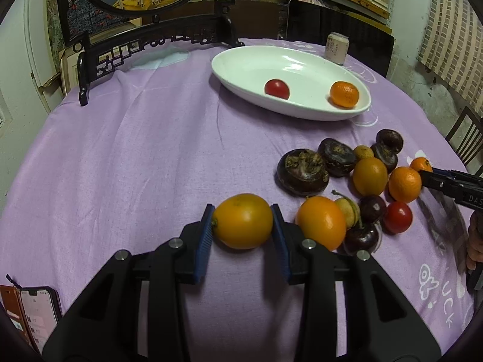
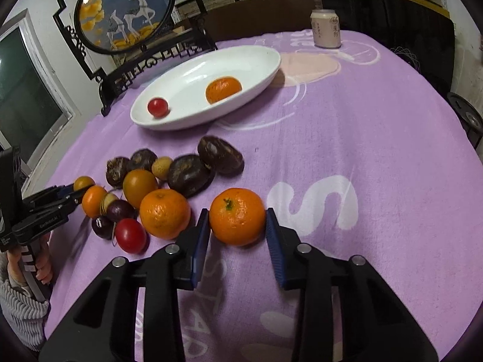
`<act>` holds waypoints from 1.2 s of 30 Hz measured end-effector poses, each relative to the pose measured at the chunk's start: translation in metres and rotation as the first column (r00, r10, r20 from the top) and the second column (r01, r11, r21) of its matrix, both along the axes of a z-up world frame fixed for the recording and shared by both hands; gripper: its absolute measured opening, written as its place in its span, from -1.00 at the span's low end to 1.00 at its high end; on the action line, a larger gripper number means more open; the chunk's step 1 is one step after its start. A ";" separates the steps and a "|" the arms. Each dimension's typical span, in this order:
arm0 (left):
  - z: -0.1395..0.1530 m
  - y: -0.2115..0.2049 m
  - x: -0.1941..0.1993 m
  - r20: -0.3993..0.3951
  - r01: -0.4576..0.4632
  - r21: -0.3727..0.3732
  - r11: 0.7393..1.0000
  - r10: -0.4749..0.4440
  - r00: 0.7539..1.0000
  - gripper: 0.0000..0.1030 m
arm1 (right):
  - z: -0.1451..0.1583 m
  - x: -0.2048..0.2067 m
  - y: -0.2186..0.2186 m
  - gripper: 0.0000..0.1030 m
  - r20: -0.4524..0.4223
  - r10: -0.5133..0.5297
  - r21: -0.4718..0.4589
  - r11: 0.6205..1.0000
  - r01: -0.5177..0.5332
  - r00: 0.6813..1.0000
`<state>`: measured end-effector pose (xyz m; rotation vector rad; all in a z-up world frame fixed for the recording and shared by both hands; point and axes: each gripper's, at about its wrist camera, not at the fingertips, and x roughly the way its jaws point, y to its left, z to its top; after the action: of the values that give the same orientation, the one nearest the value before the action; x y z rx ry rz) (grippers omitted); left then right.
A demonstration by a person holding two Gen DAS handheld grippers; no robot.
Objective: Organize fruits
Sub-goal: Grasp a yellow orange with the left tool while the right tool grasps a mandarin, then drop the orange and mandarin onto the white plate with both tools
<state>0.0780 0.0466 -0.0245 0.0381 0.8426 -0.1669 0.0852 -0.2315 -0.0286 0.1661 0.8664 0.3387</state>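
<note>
The left gripper [image 1: 243,221] pinched a smooth yellow-orange fruit [image 1: 242,220] between its blue pads [image 1: 203,242], the fruit low over the lilac cloth of the tabletop [image 1: 135,157] at the near edge of the fruit pile. The right gripper [image 2: 237,221] likewise clamped a mandarin [image 2: 237,216], stem end up, both pads touching its sides, just right of the pile. Between the two lay the loose fruit: another mandarin [image 2: 164,212] just beside the held one, a red tomato [image 2: 130,235], dark cherries [image 2: 120,210], a smooth orange fruit [image 2: 139,187], a small pale longan [image 2: 162,166] and several dark brown water chestnuts [image 2: 189,175], mostly touching one another. Farther back on the cloth stood a white oval dish [image 1: 247,60], well apart from the pile, holding a red tomato [image 1: 276,89] toward one end and a mandarin [image 1: 344,94] toward the other. A pale drink can [image 2: 326,28] stood upright behind the dish, near the far edge. A dark carved stand with a round painted deer panel [image 2: 126,9] rose behind the dish, and a phone in a brown case [image 1: 33,316] lay at the near left corner in the left wrist view.
</note>
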 end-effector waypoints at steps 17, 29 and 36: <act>0.050 -0.041 0.111 0.057 0.027 -0.057 0.998 -0.024 0.998 -0.28 | 0.048 0.070 0.051 -0.29 0.068 0.086 0.037 0.995 -0.089 0.994; 0.024 -0.040 0.165 0.003 -0.013 -0.096 0.995 0.013 1.000 -0.02 | 0.029 0.111 0.089 -0.13 0.035 0.123 -0.054 0.991 -0.121 0.992; 0.036 -0.032 0.154 0.028 -0.024 -0.118 0.993 0.028 0.999 0.03 | 0.040 0.100 0.071 -0.11 0.065 0.097 -0.012 0.995 -0.097 0.993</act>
<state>0.2317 0.0148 0.0115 -0.0812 0.8022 -0.1909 0.1850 -0.1604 0.0109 0.1045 0.8129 0.4290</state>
